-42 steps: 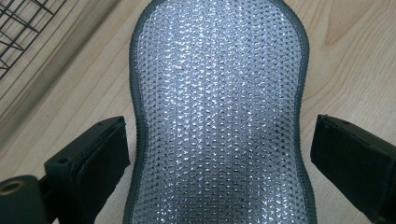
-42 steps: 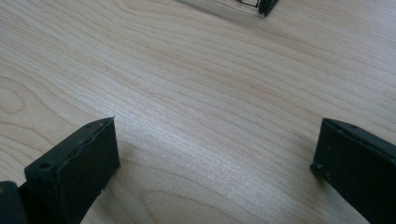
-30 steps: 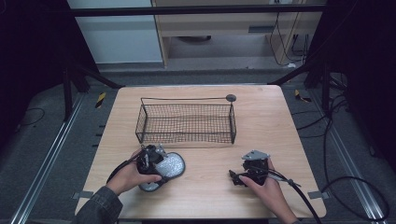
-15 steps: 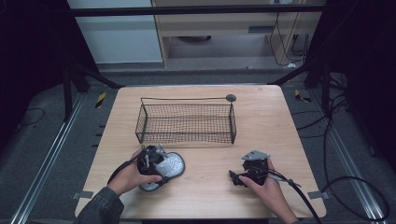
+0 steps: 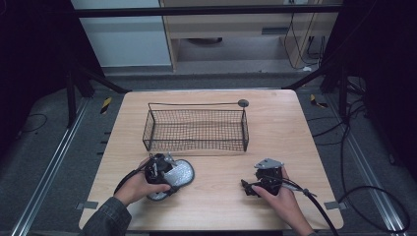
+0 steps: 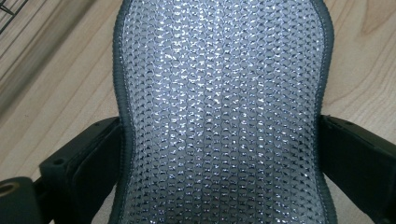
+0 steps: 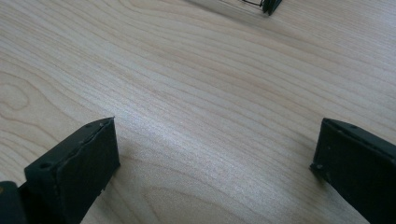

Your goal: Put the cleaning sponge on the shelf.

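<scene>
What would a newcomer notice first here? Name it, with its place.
First, the glittery silver mesh pad at the near left of the wooden table, clasped at its narrow waist by the left tool. Next, the black wire basket standing empty at mid-table, just beyond the pad. At near right, the right tool rests open over bare wood.

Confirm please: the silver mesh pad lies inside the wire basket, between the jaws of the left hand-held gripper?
Not inside. The high view shows the silver mesh pad on the table, in front of the wire basket. It does sit between the left hand-held gripper's jaws.
</scene>
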`<move>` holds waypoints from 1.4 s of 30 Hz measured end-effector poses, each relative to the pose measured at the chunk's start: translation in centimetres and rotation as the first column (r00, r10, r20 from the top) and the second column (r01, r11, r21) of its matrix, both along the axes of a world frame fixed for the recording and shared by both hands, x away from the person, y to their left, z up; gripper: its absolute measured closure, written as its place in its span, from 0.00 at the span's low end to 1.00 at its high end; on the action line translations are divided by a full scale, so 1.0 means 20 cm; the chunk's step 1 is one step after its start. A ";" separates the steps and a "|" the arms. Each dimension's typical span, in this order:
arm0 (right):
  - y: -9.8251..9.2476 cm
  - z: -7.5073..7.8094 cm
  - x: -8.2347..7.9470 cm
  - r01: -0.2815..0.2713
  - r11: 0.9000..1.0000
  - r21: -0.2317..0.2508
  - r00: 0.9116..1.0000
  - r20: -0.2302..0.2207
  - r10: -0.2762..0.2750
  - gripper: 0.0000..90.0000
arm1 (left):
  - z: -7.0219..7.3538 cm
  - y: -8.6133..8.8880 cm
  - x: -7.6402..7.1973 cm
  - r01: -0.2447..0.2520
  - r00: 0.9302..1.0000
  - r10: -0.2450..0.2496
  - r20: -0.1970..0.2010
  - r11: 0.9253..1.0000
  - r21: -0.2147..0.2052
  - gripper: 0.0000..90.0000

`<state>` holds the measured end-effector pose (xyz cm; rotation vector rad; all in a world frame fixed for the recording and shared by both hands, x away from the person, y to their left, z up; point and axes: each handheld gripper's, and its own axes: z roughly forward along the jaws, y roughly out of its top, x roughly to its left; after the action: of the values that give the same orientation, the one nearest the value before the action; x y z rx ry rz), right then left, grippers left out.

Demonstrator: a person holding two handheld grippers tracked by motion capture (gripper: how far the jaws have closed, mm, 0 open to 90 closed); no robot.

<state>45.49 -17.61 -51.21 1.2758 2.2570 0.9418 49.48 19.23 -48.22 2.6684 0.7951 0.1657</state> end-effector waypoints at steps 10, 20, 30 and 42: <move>0.00 0.00 0.00 -0.001 1.000 0.000 1.000 -0.001 0.001 0.00 | 0.06 0.01 0.00 -0.008 1.000 0.008 0.023 1.000 -0.002 0.05; 0.00 0.00 0.00 -0.001 1.000 0.000 1.000 -0.001 0.001 0.00 | 0.14 0.03 -0.01 0.018 0.998 -0.019 0.061 1.000 0.011 0.05; 0.00 0.00 0.00 -0.003 1.000 0.000 1.000 -0.001 0.003 0.00 | 0.25 0.04 0.01 0.035 0.993 -0.039 0.110 0.999 0.035 0.05; 0.00 0.00 0.00 -0.004 1.000 -0.001 1.000 0.000 0.004 0.00 | 0.39 0.03 0.02 0.063 0.983 -0.074 0.169 0.995 0.071 0.06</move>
<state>45.50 -17.62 -51.20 1.2718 2.2610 0.9423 49.96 19.86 -40.44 2.6934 0.6529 0.4049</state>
